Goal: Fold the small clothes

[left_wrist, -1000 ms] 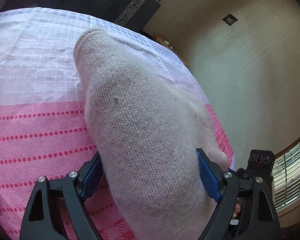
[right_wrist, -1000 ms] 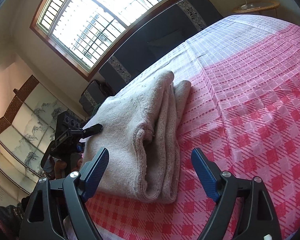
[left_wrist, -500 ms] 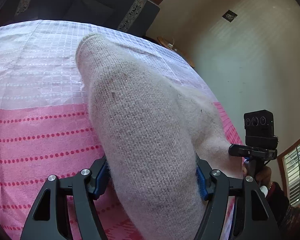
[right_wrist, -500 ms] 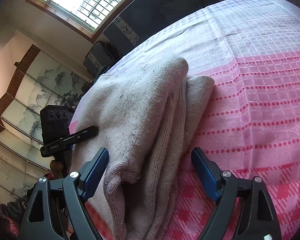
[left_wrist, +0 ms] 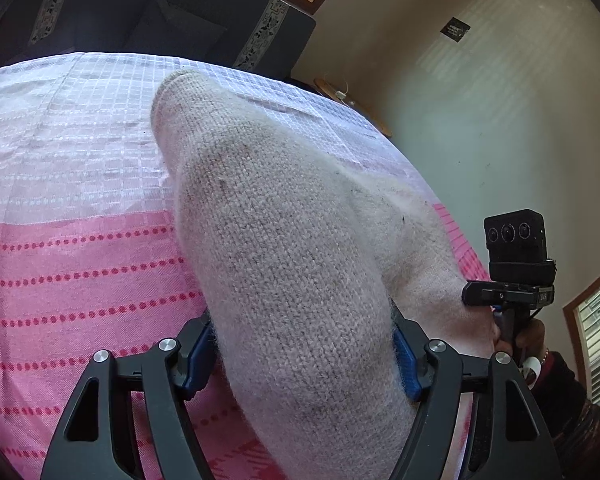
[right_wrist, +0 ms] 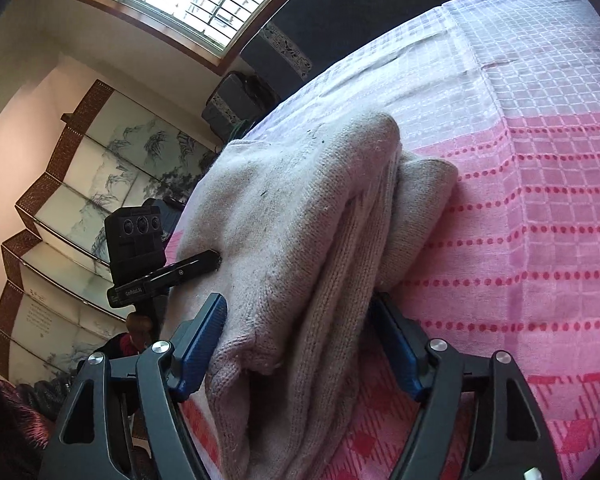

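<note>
Here, folded sweater (left_wrist: 292, 280) fills left tool (left_wrist: 300, 360).

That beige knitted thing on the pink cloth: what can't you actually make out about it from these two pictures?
- Left wrist view: the knitted garment fills the frame, hiding the left gripper fingertips and the checked cloth beneath.
- Right wrist view: the garment's near end runs off the bottom edge, and its folds cover the right gripper pads' contact.
- Neither view shows what kind of garment it is.

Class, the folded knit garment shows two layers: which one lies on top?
The broad layer of the garment, on the left in the right wrist view. It overlaps the narrower rounded layer, which peeks out toward the pink cloth.
</note>
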Demonstrator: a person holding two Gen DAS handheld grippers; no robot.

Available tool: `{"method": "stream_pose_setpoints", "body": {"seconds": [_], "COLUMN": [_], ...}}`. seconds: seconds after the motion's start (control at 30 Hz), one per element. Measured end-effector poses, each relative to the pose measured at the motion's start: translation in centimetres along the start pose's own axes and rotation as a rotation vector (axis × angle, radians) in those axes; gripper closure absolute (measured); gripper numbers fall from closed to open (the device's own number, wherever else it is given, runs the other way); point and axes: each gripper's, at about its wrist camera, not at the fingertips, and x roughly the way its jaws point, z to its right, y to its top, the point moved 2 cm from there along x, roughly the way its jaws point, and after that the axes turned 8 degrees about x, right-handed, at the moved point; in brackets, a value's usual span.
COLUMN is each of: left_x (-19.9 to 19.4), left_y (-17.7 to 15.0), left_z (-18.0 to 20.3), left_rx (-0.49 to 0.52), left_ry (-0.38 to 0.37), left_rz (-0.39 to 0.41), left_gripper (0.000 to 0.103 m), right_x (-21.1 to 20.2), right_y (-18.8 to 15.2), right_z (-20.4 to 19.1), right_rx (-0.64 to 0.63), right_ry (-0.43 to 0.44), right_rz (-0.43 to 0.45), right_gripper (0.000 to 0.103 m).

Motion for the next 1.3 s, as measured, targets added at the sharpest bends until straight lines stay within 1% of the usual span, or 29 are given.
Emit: {"method": "stream_pose_setpoints", "body": {"seconds": [0.07, 0.1, 0.17, 0.23, 0.3, 0.37, 0.4, 0.47, 0.53, 0.57, 0.63, 0.7, 0.73, 0.77, 0.8, 0.87, 0.9, 0.93, 0.97, 1.03, 1.1, 1.2, 1.3], "left_x": [0.1, 0.0, 0.0, 0.0, 0.0, 0.0, -0.1, -0.1, -0.1, -0.1, -0.1, 0.0, 0.0, 0.1, 0.1, 0.2, 0.3, 0.3, 0.3, 0.3, 0.3, 0.2, 0.2], "left_y": [0.1, 0.1, 0.1, 0.1, 0.1, 0.0, 0.0, 0.0, -0.1, -0.1, -0.1, -0.1, -0.1, -0.1, -0.1, 0.0, 0.0, 0.0, 0.0, -0.1, -0.1, -0.3, -0.4], "left_z": [0.1, 0.1, -0.1, -0.1, -0.2, -0.1, 0.0, 0.3, 0.5, 0.6, 0.8, 1.0, 1.1, 1.3, 1.4, 1.5, 1.4, 1.4, 1.4, 1.4, 1.4, 1.6, 1.6], "left_rx": [0.002, 0.001, -0.006, -0.010, -0.011, -0.005, -0.001, 0.009, 0.020, 0.024, 0.030, 0.035, 0.040, 0.047, 0.055, 0.063, 0.064, 0.063, 0.063, 0.062, 0.061, 0.061, 0.059], "left_ry": [0.002, 0.001, -0.007, -0.011, -0.010, 0.002, 0.011, 0.035, 0.062, 0.073, 0.091, 0.096, 0.098, 0.103, 0.110, 0.114, 0.116, 0.116, 0.119, 0.126, 0.128, 0.129, 0.129], "left_rz": [0.000, 0.001, 0.005, 0.007, 0.008, 0.010, 0.011, 0.015, 0.019, 0.020, 0.021, 0.022, 0.022, 0.023, 0.023, 0.020, 0.016, 0.016, 0.016, 0.019, 0.020, 0.021, 0.021], "left_gripper": [0.030, 0.030, 0.029, 0.029, 0.028, 0.028, 0.028, 0.025, 0.024, 0.022, 0.020, 0.017, 0.015, 0.014, 0.014, 0.014, 0.014, 0.014, 0.014, 0.014, 0.014, 0.014, 0.014], "right_x": [-0.5, -1.2, -3.2, -4.8, -5.0, -4.0, -3.3, -2.4, -1.7, -1.4, -1.4, -2.2, -2.8, -3.4, -3.7, -2.9, -2.5, -2.6, -3.2, -4.1, -4.8, -4.9, -3.6], "right_y": [0.0, 0.0, -0.3, -0.8, -1.3, -1.8, -2.0, -2.2, -2.0, -2.0, -1.7, -1.9, -2.2, -2.8, -3.4, -4.4, -4.6, -4.3, -3.9, -3.1, -2.6, -1.4, -0.1], "right_z": [0.1, 0.1, -0.2, -0.6, -1.2, -1.8, -2.0, -2.2, -1.7, -1.2, -0.6, -0.8, -0.9, -1.0, -1.0, -0.2, 0.5, 1.0, 0.8, -0.2, -1.1, -2.0, -2.6], "right_rx": [-0.004, 0.001, 0.007, 0.041, 0.054, 0.049, 0.048, 0.041, 0.049, 0.072, 0.097, 0.090, 0.087, 0.081, 0.078, 0.080, 0.096, 0.130, 0.123, 0.081, 0.064, 0.038, 0.016], "right_ry": [-0.043, -0.050, -0.021, 0.050, 0.105, 0.070, 0.063, 0.064, 0.023, 0.012, 0.017, -0.013, -0.029, -0.045, -0.060, -0.093, -0.093, -0.052, -0.035, -0.048, -0.047, -0.056, -0.058], "right_rz": [0.017, 0.046, 0.126, 0.184, 0.174, 0.137, 0.116, 0.099, 0.091, 0.089, 0.119, 0.170, 0.196, 0.216, 0.223, 0.187, 0.174, 0.181, 0.205, 0.243, 0.260, 0.262, 0.224], "right_gripper": [0.030, 0.029, 0.029, 0.029, 0.029, 0.029, 0.031, 0.041, 0.079, 0.081, 0.086, 0.088, 0.088, 0.089, 0.092, 0.093, 0.093, 0.093, 0.092, 0.086, 0.086, 0.086, 0.086]}}
